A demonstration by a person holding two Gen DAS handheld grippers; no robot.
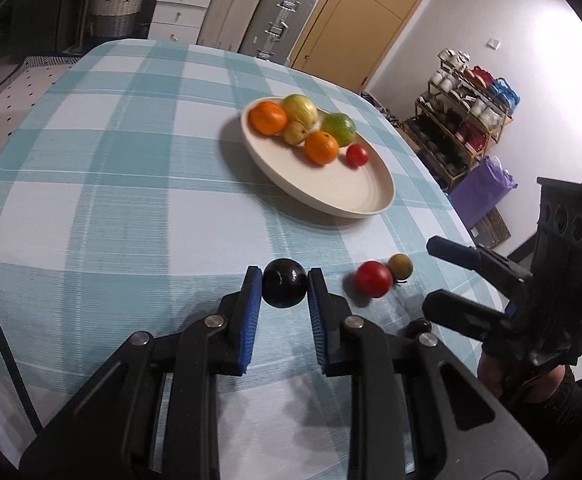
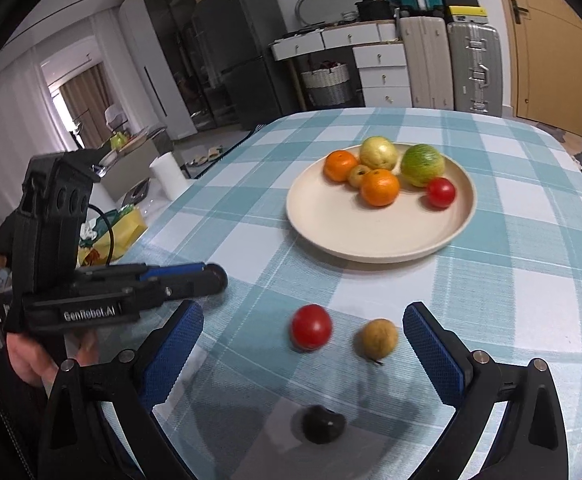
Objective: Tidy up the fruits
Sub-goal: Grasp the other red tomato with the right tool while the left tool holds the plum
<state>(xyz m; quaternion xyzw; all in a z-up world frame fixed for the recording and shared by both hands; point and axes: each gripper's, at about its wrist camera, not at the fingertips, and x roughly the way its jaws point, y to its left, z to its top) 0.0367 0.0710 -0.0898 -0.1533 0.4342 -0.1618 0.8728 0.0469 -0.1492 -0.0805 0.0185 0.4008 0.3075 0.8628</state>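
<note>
My left gripper (image 1: 284,285) is shut on a dark round plum (image 1: 284,285) and holds it just above the checked tablecloth; it also shows from the side in the right wrist view (image 2: 215,278). My right gripper (image 2: 303,324) is open and empty, and it also shows in the left wrist view (image 1: 431,276). Between its fingers on the cloth lie a red tomato (image 2: 311,327), a brown fruit (image 2: 379,338) and, nearer, another dark plum (image 2: 323,424). A cream plate (image 2: 355,236) farther back holds two oranges, two yellow fruits, a green fruit and a small tomato.
The table's right edge (image 1: 451,200) runs close to the loose fruits. A shelf rack (image 1: 463,120) and purple bag (image 1: 483,188) stand beyond it. Drawers and suitcases (image 2: 451,68) stand past the far edge.
</note>
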